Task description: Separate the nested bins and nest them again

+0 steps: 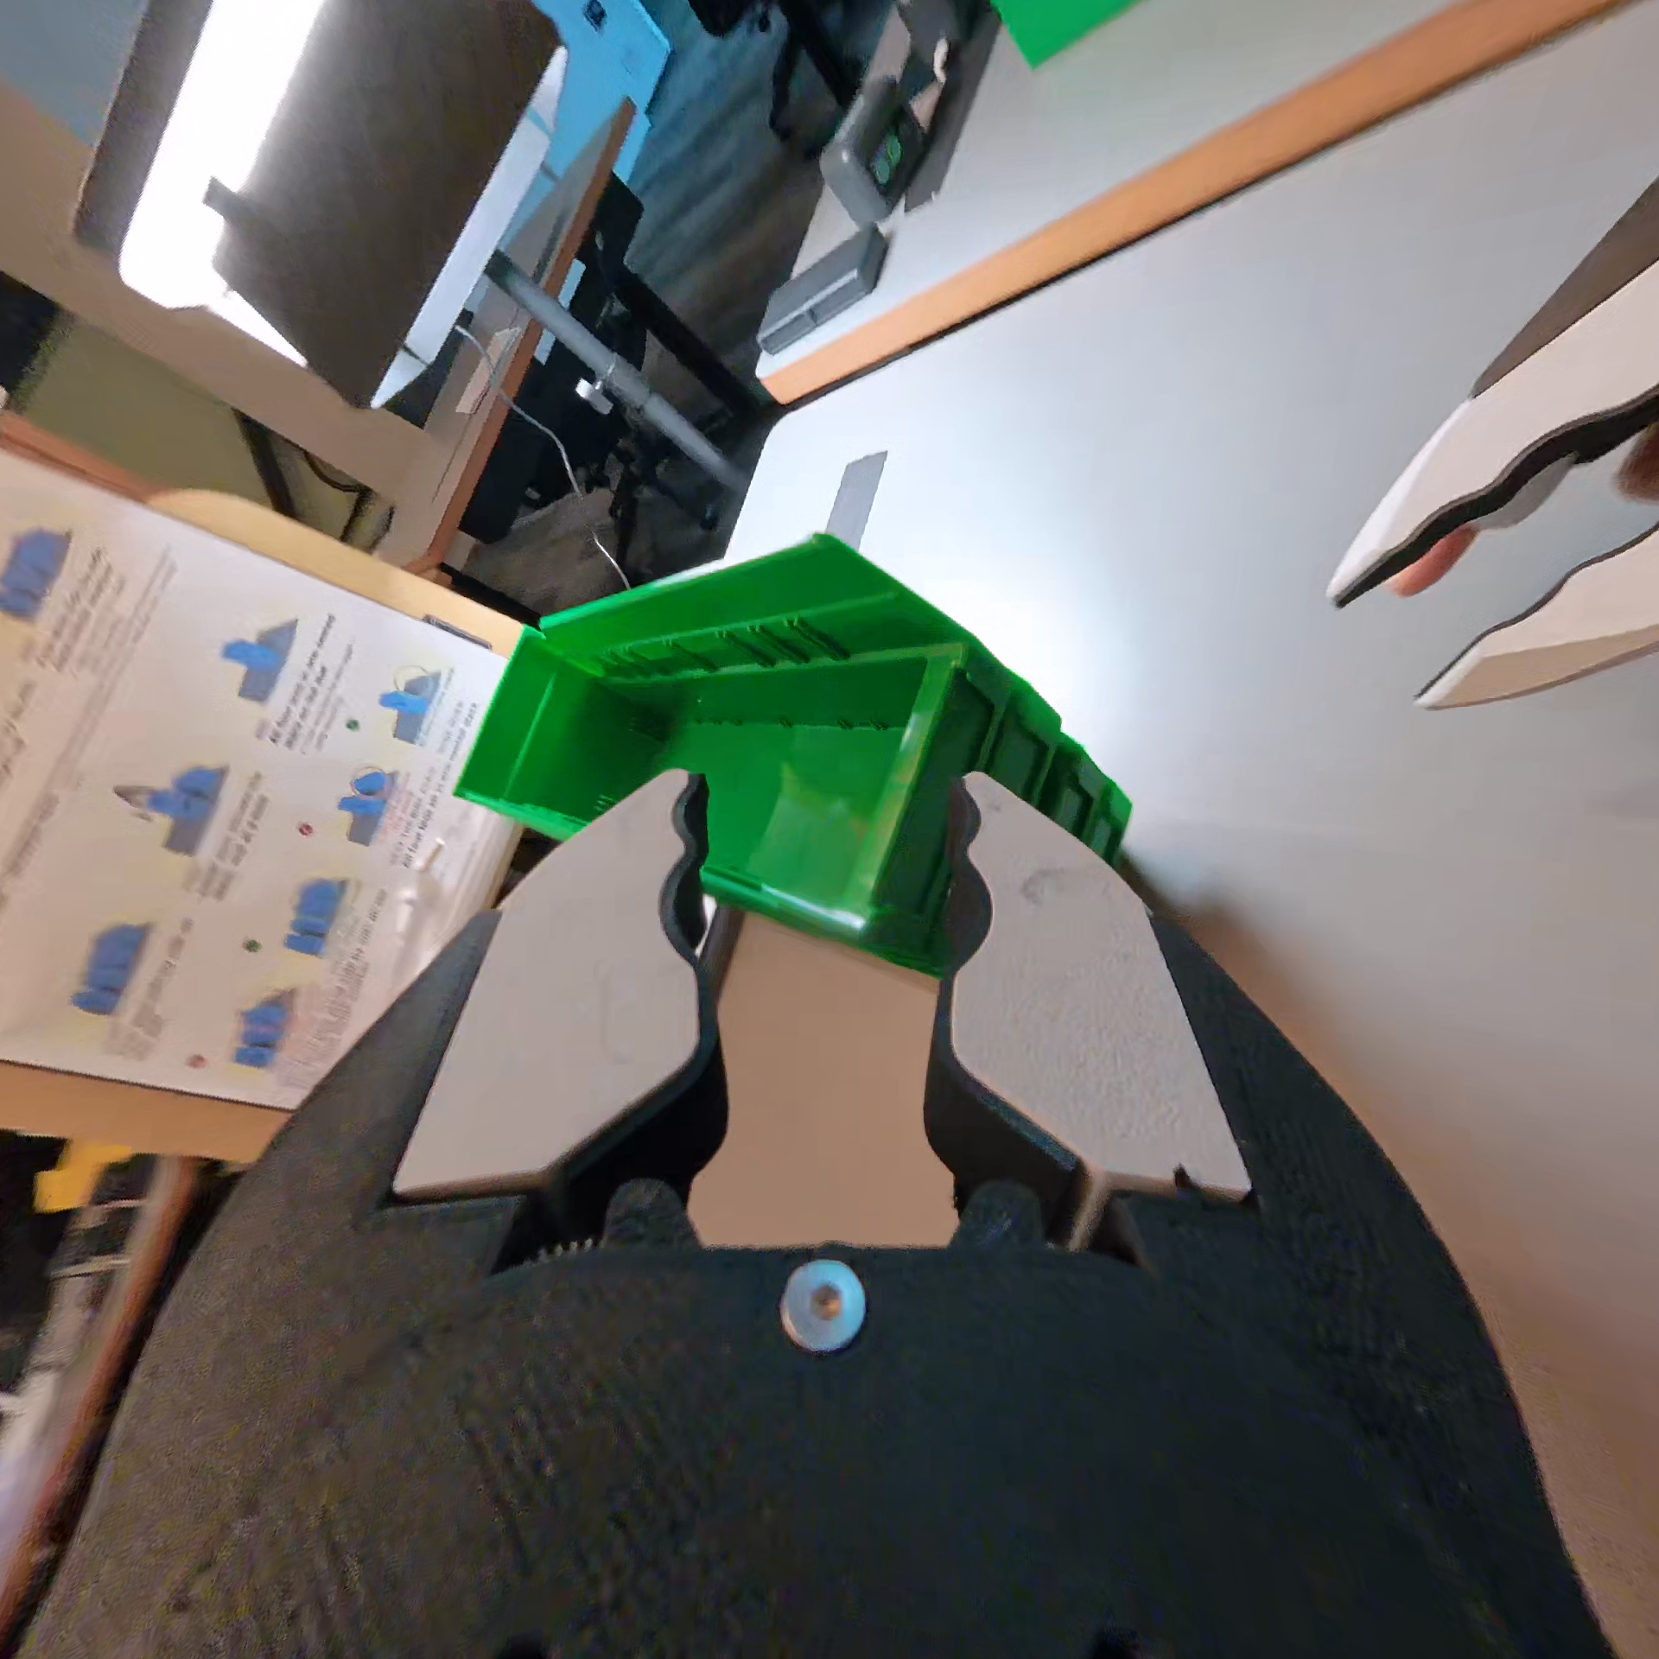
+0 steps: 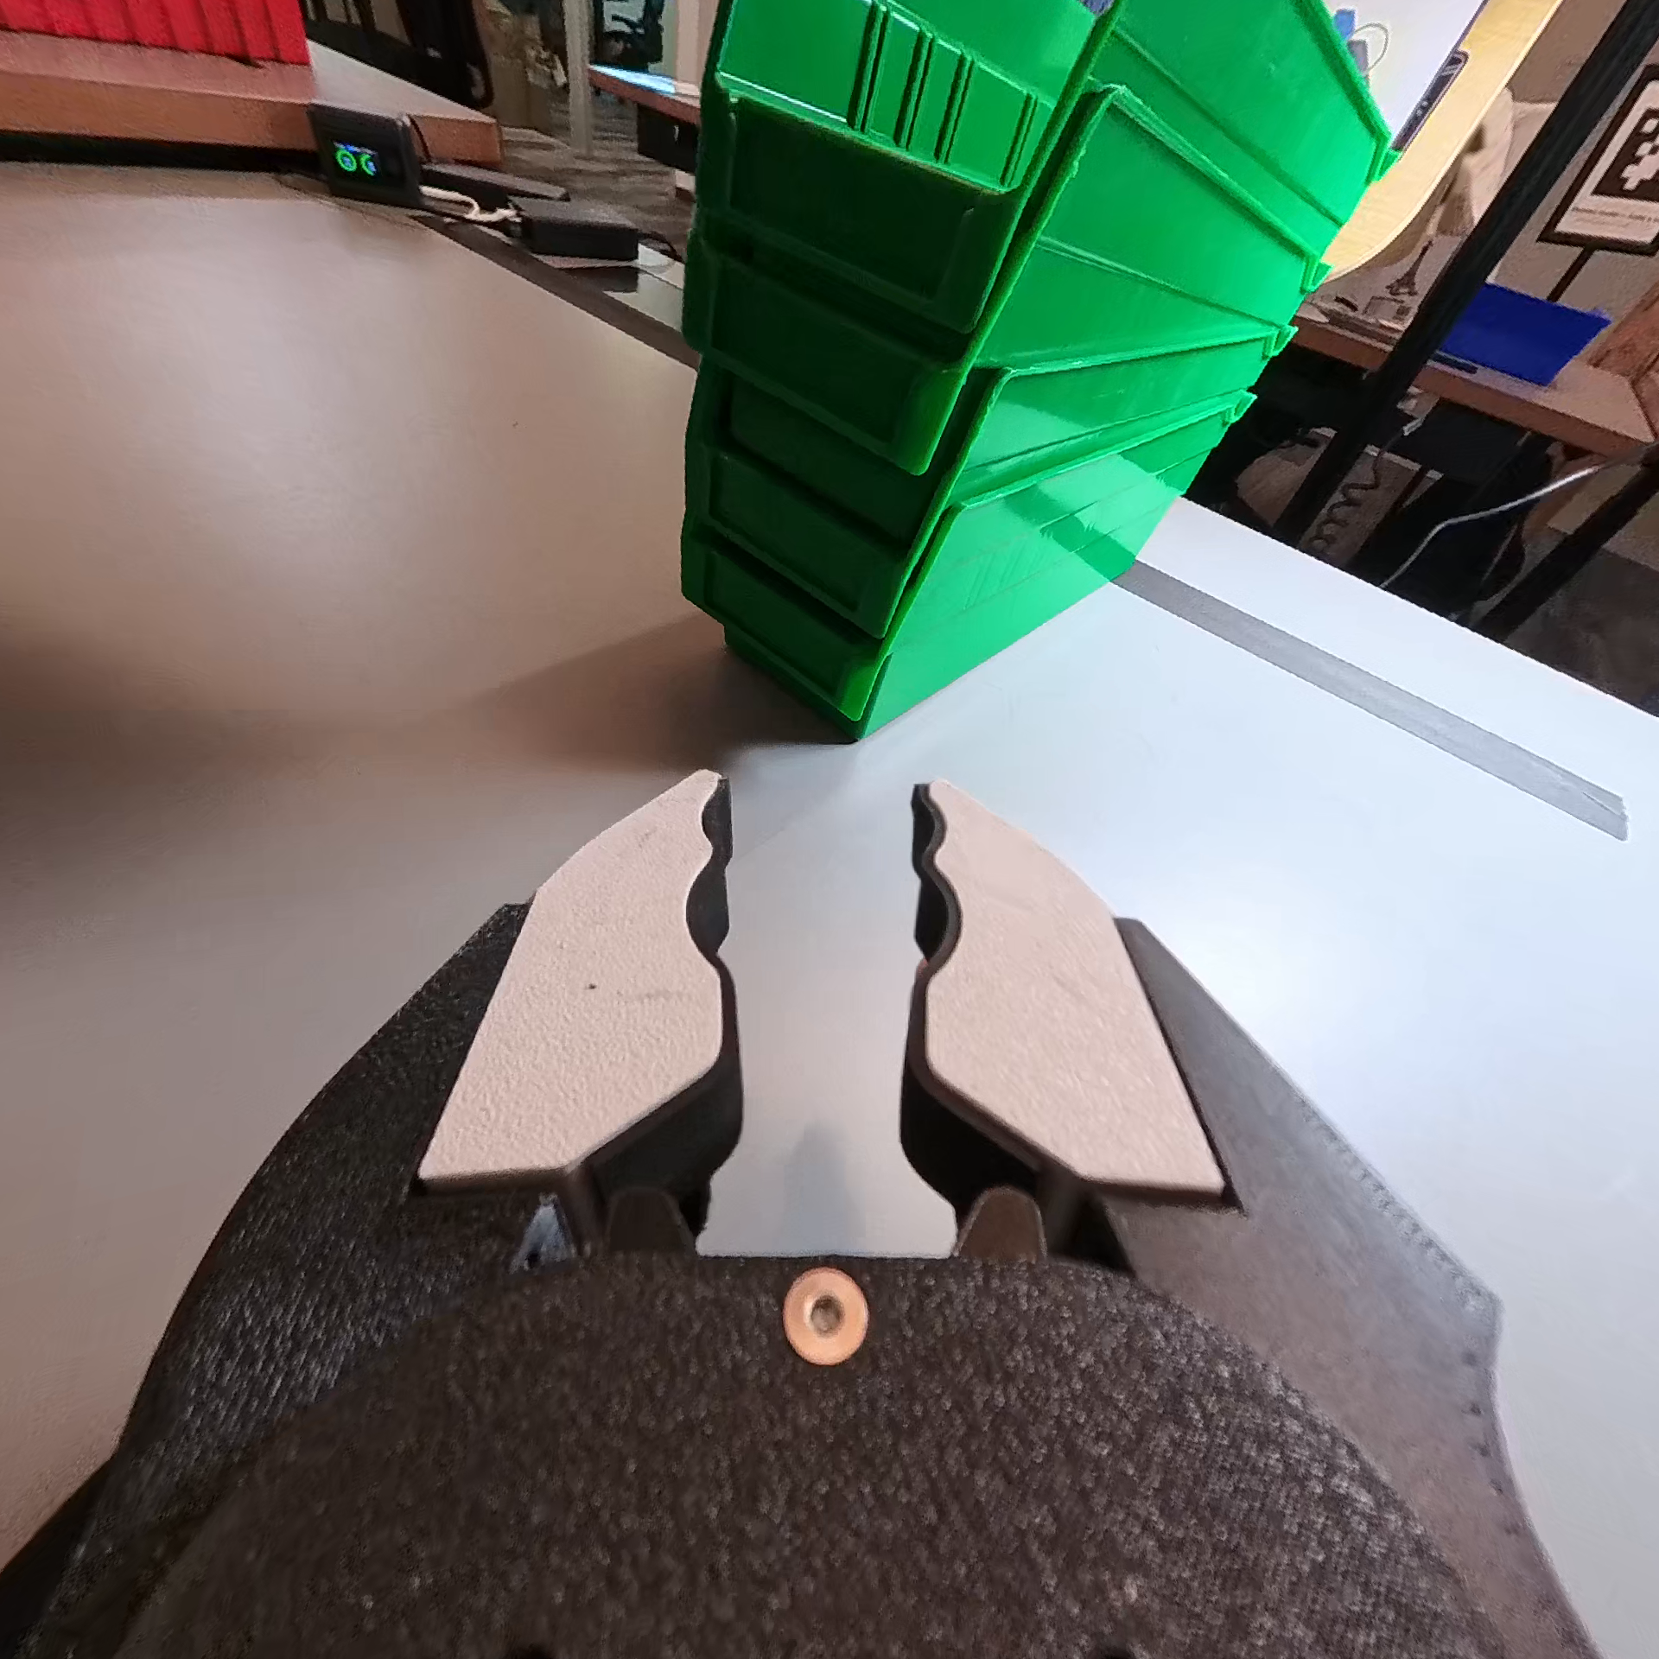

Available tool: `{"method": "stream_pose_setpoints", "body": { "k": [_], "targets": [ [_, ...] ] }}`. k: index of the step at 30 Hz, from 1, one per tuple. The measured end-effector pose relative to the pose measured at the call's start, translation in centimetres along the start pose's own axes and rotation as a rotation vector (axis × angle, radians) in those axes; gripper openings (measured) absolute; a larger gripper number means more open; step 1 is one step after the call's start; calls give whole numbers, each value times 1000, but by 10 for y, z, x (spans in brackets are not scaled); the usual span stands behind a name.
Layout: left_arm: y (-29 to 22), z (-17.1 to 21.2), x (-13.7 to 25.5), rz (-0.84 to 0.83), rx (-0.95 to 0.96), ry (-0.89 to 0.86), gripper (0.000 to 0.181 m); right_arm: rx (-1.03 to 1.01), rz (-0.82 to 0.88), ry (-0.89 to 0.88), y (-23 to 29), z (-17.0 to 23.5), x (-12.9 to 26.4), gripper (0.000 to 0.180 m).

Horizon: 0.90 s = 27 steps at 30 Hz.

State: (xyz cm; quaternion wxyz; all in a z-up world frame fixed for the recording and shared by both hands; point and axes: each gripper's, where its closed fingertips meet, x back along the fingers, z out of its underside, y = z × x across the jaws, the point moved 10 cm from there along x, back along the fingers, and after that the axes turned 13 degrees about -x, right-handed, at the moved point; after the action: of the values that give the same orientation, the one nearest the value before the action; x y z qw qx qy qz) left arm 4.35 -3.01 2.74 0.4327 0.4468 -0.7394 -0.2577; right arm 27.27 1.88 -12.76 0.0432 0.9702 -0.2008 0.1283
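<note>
My left gripper [image 1: 826,790] is shut on one end of a single green bin [image 1: 745,682]. It holds the bin tilted in the air over the white table's [image 1: 1257,449] edge, with the open inside facing me. A stack of several nested green bins [image 2: 943,377] stands on the table [image 2: 1167,898], just beyond my right gripper [image 2: 817,785]. The right gripper is open and empty, low over the table, and apart from the stack. It also shows at the right edge of the left wrist view [image 1: 1382,646].
A grey tape strip [image 2: 1391,700] runs across the table to the right of the stack. A small device with a green display [image 2: 364,162] sits at the far left. A printed instruction sheet [image 1: 224,808] lies on a wooden surface to the left of the held bin. Left tips to right tips: about 20 cm.
</note>
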Motion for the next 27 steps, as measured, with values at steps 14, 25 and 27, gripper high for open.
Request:
{"method": "stream_pose_setpoints", "body": {
  "k": [14,25,27],
  "targets": [
    [-67,154,26,44,656,-172,53,-110,-46,59,-19,-17,-67,72],
    [-93,140,-70,200,719,-241,80,-59,-89,119,-18,-16,-123,101],
    [-96,132,-82,217,720,-239,80,-57,-97,103,-15,-18,-128,94]
  ]
}}
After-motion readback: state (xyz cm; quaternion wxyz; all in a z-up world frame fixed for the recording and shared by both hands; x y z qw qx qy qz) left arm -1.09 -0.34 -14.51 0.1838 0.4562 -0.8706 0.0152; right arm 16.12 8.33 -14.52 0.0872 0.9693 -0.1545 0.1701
